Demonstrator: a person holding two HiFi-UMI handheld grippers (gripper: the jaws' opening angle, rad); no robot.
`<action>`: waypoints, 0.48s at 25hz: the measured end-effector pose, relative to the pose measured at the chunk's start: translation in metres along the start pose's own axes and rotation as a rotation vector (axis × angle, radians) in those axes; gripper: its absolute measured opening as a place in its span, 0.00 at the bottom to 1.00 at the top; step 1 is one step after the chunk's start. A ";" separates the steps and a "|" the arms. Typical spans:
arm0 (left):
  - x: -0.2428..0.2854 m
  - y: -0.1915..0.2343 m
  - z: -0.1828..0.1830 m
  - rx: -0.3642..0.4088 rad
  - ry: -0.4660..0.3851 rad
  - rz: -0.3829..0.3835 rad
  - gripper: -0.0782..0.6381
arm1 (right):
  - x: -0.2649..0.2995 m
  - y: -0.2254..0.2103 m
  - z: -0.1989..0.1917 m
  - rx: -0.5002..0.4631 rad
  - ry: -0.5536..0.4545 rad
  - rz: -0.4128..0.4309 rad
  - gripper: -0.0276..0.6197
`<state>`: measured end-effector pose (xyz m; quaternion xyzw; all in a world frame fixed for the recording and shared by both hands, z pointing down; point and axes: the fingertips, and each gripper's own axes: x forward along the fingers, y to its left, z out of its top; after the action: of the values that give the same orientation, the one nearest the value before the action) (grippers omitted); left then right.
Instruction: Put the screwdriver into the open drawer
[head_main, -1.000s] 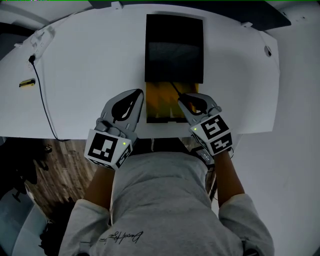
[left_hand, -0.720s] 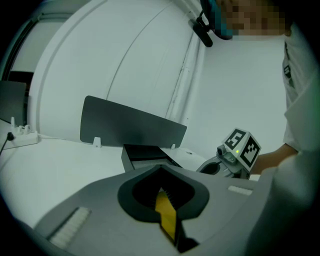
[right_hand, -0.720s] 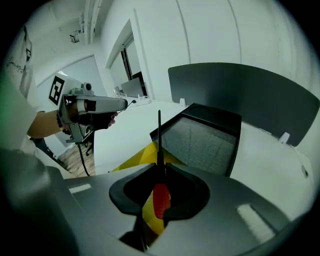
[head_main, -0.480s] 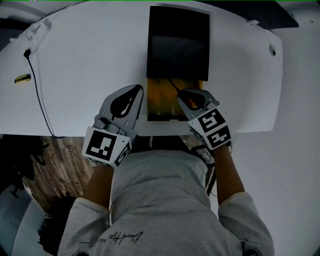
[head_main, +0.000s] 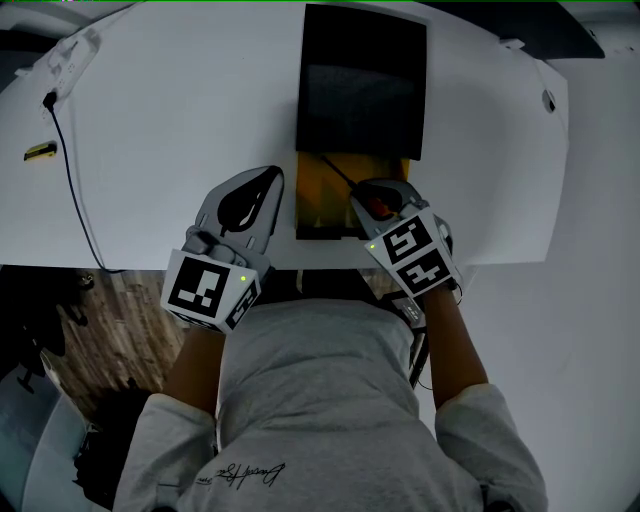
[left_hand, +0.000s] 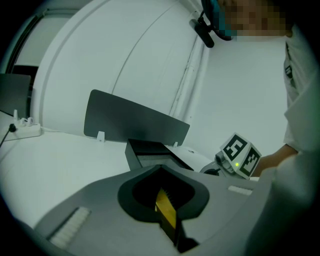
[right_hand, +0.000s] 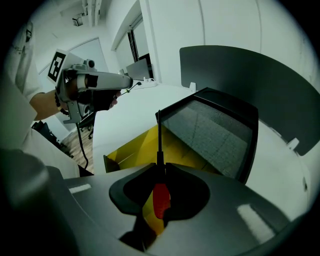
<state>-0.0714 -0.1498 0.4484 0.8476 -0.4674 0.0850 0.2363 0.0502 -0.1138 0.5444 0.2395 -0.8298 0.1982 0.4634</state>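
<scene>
The screwdriver (right_hand: 161, 199) has a red handle and a thin black shaft (right_hand: 159, 135). My right gripper (right_hand: 161, 167) is shut on it, shaft pointing ahead over the open yellow drawer (right_hand: 175, 150). In the head view the right gripper (head_main: 368, 192) hangs over the drawer's (head_main: 318, 200) right half, with the screwdriver (head_main: 378, 207) angled up-left toward the black cabinet (head_main: 362, 85). My left gripper (head_main: 271, 180) hovers just left of the drawer, jaws shut and empty. In the left gripper view the left gripper (left_hand: 161, 167) frames a strip of yellow drawer (left_hand: 166, 212) and the cabinet (left_hand: 150, 152).
The white table (head_main: 170, 110) carries a black cable (head_main: 70, 170) and a small yellow object (head_main: 40, 152) at far left. A grey partition panel (left_hand: 135, 120) stands behind the cabinet. The table's front edge runs just under both grippers, against the person's torso (head_main: 320, 400).
The right gripper has sunk toward the yellow drawer and tipped further down, still holding the screwdriver. The left gripper has dropped slightly beside the drawer.
</scene>
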 end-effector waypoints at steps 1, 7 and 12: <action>0.000 0.001 -0.001 0.001 0.001 0.001 0.11 | 0.001 0.000 -0.001 0.000 0.005 0.000 0.16; -0.001 -0.003 -0.005 -0.003 0.010 -0.004 0.11 | 0.005 -0.003 -0.012 -0.021 0.043 -0.013 0.17; -0.001 -0.002 -0.007 -0.005 0.015 -0.002 0.11 | 0.011 -0.003 -0.018 -0.040 0.070 -0.008 0.16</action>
<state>-0.0698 -0.1447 0.4539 0.8470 -0.4648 0.0899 0.2419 0.0590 -0.1092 0.5629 0.2264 -0.8159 0.1878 0.4978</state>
